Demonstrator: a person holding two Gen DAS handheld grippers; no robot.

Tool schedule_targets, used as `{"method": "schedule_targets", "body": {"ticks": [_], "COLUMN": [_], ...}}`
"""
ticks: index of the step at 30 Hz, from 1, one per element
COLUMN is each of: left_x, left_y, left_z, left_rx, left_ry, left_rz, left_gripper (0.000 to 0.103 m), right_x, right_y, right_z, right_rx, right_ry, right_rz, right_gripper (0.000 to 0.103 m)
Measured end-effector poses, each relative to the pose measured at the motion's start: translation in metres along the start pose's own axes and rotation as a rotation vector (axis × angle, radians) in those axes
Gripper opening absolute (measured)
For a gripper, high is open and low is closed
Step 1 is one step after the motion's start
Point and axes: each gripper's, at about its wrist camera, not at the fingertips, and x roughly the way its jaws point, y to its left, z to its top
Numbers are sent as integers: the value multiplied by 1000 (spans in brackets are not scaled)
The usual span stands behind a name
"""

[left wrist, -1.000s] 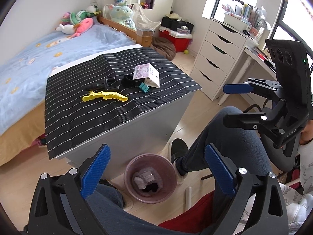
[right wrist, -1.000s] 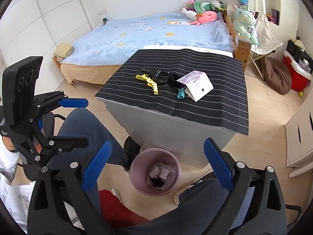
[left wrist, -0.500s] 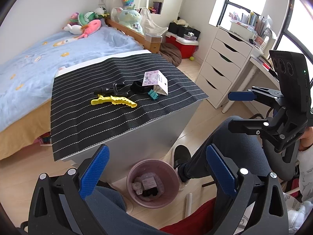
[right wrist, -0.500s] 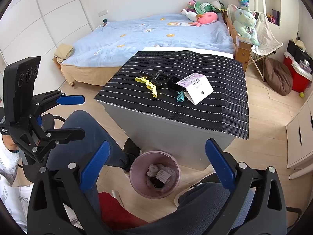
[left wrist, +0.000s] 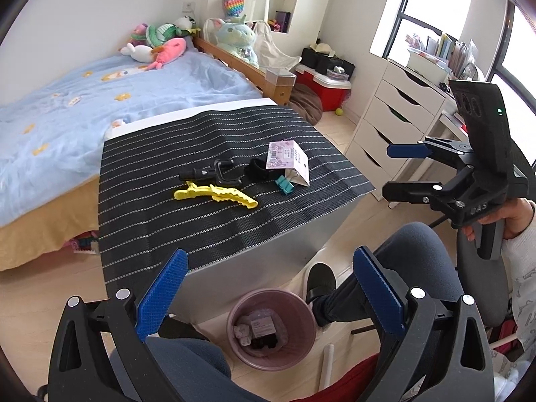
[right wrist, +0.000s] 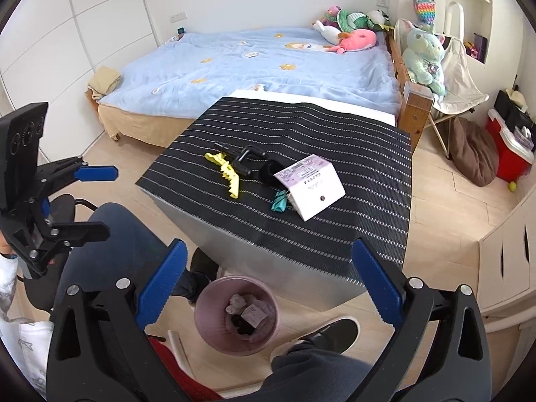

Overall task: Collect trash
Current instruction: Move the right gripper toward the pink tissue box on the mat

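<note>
Bedroom floor of pale wood surrounds a grey table [left wrist: 268, 231] draped with a black mat striped in white; a bed [left wrist: 100, 100] with a blue cover stands behind it. On the mat lie a yellow clip [left wrist: 216, 195], a black clamp-like tool [left wrist: 214, 172] just beside it, a dark round item [left wrist: 256, 169], a teal binder clip [left wrist: 284, 184] and a folded paper card [left wrist: 289, 160] (pink-printed on one face, white on the other) that touches the binder clip. Below the table's near edge, on the floor, stands a pink trash bin [left wrist: 272, 326] that holds crumpled wrappers and a small printed packet. The left hand-held gripper [left wrist: 268, 288] hangs above the bin with its blue-padded fingers spread wide and nothing between them. The right hand-held gripper [right wrist: 268, 284] is likewise wide apart and empty, also over the bin; seen from the left wrist camera, it hovers off the table's right side.
</note>
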Motion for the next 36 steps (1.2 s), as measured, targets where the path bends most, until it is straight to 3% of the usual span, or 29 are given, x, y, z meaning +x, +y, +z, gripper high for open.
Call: {"method": "schedule_targets", "body": {"ticks": [11,28,36], "left_x": [7,19,21], "left_y": [9,26,33], "left_z": [6,5,4], "left_rx": [-19,-63,-81], "left_ry": [2,27,31], "left_rz": [3,4,4], "left_gripper": [95,95,95], "right_x": [50,123,137], "right_y": [-24,-39,-43], "right_z": [36,45,47], "right_rx": [-190,-341,-350], "right_ry": [80,231,252], "right_rz": [5,50,63], "right_gripper": [97,97,84]}}
